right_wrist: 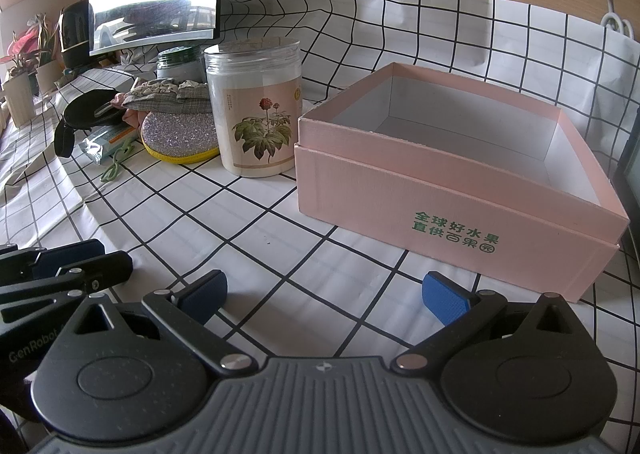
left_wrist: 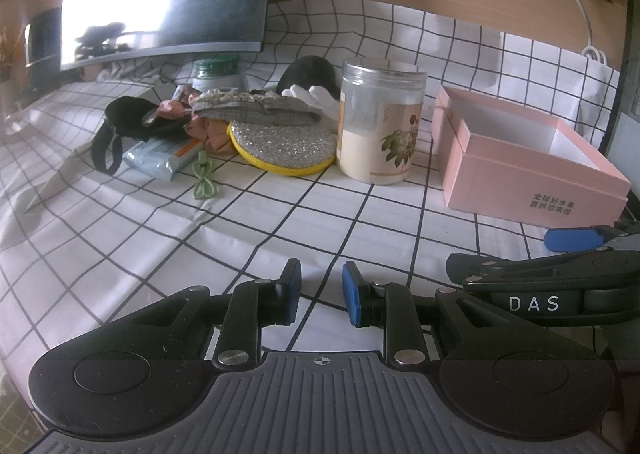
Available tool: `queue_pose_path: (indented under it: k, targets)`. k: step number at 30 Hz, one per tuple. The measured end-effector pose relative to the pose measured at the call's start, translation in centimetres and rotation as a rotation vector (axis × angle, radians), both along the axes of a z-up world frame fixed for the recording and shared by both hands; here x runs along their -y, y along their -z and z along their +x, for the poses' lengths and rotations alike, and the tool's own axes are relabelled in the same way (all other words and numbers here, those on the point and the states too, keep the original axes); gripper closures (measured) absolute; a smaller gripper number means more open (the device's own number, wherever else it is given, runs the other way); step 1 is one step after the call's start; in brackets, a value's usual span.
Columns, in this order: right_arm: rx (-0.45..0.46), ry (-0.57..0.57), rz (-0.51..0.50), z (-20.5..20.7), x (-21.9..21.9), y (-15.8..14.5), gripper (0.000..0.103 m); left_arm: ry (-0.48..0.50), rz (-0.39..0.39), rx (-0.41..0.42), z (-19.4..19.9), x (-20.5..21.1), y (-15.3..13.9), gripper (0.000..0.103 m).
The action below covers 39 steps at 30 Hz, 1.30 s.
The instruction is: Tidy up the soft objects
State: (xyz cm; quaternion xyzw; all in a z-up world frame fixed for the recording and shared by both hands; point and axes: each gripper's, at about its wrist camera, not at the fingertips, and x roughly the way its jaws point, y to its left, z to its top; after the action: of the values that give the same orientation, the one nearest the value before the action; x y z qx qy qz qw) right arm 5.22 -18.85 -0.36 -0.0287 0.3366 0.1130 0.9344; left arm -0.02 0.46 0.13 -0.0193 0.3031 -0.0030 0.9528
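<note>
Worktop under a white cloth with black squares holds everything. Left claw hangs low over the cloth with its blue pads a little apart and nothing between them. Right claw sits just beside it, pads wide apart and empty. Ahead and to the left of the left claw lies the pile of soft things: a sparkly round pouch with a yellow edge, a grey checked cloth, white gloves and a black strap. A clear jar stands beside the pile. Close in front of the right claw sits the open pink box, empty inside.
</note>
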Motion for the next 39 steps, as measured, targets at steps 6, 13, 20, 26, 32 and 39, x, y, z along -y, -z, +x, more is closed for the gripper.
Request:
queue_pose_path:
  k: [6, 13, 20, 26, 32, 39]
  targets:
    - [0.0, 0.0, 0.0, 0.0, 0.0, 0.1, 0.0, 0.0, -0.001, 0.0, 0.0, 0.0, 0.0, 0.077]
    - [-0.102, -0.042, -0.018, 1.1, -0.4, -0.2, 0.0, 0.005, 0.008, -0.012, 0.1, -0.1, -0.1, 0.077]
    - [-0.149, -0.036, -0.04, 1.4, -0.6, -0.6, 0.0, 0.101, 0.0, -0.076, 1.1, -1.2, -0.7, 0.077]
    - [-0.203, -0.062, -0.059, 2.1, -1.1, -1.1, 0.0, 0.092, -0.136, -0.125, 2.6, -6.0, -2.6, 0.077]
    - [-0.103, -0.005, -0.168, 1.4, -5.2, -4.1, 0.005, -0.012, -0.113, 0.048, 5.6, -15.6, -8.2, 0.077]
    - [0.026, -0.008, -0.192, 2.0, -13.1, -9.0, 0.005, -0.089, -0.25, -0.084, 15.0, -26.1, -8.7, 0.078]
